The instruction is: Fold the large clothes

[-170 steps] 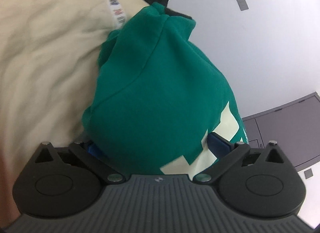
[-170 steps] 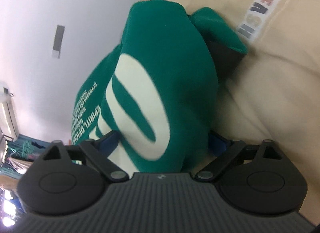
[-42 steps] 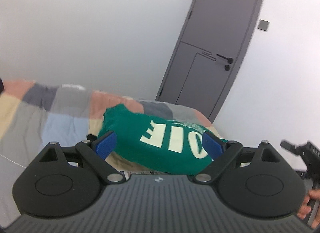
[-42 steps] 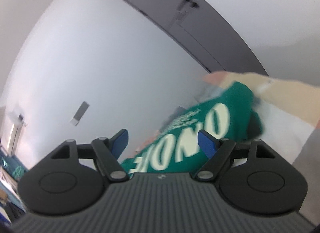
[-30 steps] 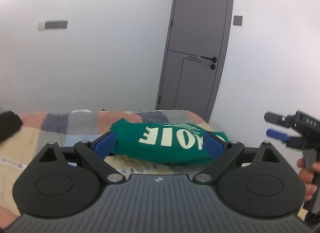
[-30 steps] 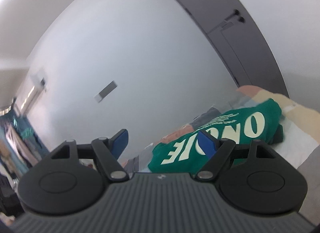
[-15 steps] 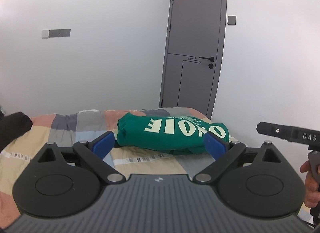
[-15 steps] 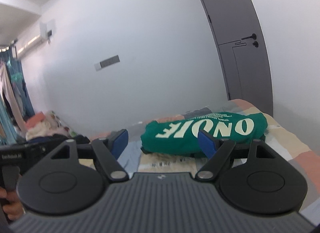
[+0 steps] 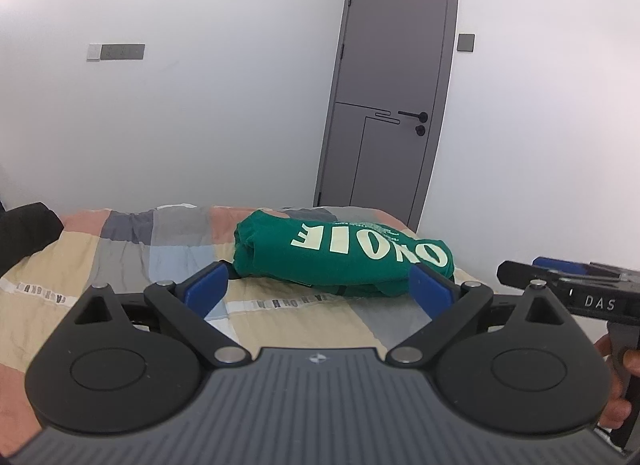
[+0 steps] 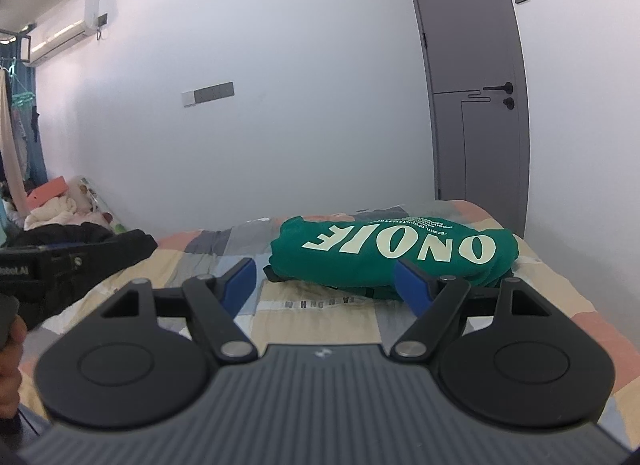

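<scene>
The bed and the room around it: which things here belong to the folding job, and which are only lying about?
Belong to the job:
- green sweatshirt, folded, on the patchwork bedspread
- left gripper, jaws open, empty
- right gripper, jaws open, empty

Lying about:
- black garment at the bed's left edge
- pile of clothes by the wall
- grey door

green sweatshirt point(image 9: 344, 253), patchwork pastel bedspread point(image 9: 132, 249), grey door point(image 9: 396, 105)

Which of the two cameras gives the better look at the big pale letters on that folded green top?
The right wrist view: the green top lies nearly square-on there, and all its letters show clear above the tongs. The left wrist view shows the same top more slanted, with the lettering foreshortened and its near right end partly behind a blue pad.
</scene>
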`<state>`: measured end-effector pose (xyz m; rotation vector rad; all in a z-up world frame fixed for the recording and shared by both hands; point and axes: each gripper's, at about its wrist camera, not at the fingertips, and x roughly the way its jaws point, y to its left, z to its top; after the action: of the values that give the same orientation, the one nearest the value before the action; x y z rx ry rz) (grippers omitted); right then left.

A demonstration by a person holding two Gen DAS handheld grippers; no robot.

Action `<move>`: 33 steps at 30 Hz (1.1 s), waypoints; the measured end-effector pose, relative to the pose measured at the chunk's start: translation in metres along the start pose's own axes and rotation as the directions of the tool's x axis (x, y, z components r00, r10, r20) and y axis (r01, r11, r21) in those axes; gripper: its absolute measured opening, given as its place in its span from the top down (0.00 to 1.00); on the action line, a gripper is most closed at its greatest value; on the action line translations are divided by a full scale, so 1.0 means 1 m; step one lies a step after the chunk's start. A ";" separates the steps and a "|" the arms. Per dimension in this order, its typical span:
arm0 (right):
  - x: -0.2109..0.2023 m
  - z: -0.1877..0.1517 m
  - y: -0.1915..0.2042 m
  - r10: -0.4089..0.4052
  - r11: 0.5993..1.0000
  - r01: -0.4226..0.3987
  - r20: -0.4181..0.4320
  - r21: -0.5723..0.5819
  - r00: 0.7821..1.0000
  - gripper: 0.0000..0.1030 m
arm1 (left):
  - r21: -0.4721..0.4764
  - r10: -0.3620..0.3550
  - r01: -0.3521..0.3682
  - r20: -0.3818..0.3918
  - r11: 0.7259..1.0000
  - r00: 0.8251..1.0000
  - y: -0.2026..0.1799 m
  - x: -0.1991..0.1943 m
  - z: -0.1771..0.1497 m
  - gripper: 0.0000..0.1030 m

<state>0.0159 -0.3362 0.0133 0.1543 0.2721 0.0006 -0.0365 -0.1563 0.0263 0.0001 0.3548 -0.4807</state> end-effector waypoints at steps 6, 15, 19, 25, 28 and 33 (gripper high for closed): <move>0.004 -0.005 0.006 -0.023 1.000 0.023 -0.011 -0.005 1.000 0.24 | 0.015 0.027 -0.027 -0.013 1.000 1.000 0.001 0.005 -0.005 0.03; 0.011 -0.006 0.003 -0.053 0.999 0.053 -0.032 -0.011 0.998 0.22 | 0.003 0.017 -0.017 -0.037 1.000 0.999 -0.003 0.014 -0.008 0.00; 0.015 -0.005 -0.002 -0.065 0.998 0.065 -0.039 -0.001 0.997 0.00 | 0.016 0.046 -0.045 -0.050 0.999 0.998 -0.007 0.017 -0.009 0.00; 0.014 -0.004 -0.010 -0.080 0.996 0.081 -0.037 0.026 0.996 0.00 | 0.031 0.057 -0.056 -0.047 0.998 0.997 -0.010 0.018 -0.009 0.00; 0.012 -0.004 -0.014 -0.088 0.995 0.089 -0.037 0.038 0.995 0.00 | 0.031 0.057 -0.056 -0.048 0.998 0.997 -0.010 0.018 -0.009 0.00; 0.012 -0.005 -0.014 -0.094 0.995 0.095 -0.042 0.026 0.995 0.00 | 0.043 0.070 -0.067 -0.055 0.997 0.996 -0.011 0.019 -0.009 0.00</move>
<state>0.0256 -0.3490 0.0031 0.1688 0.3195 -0.0937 -0.0284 -0.1742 0.0124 0.0659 0.3993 -0.4208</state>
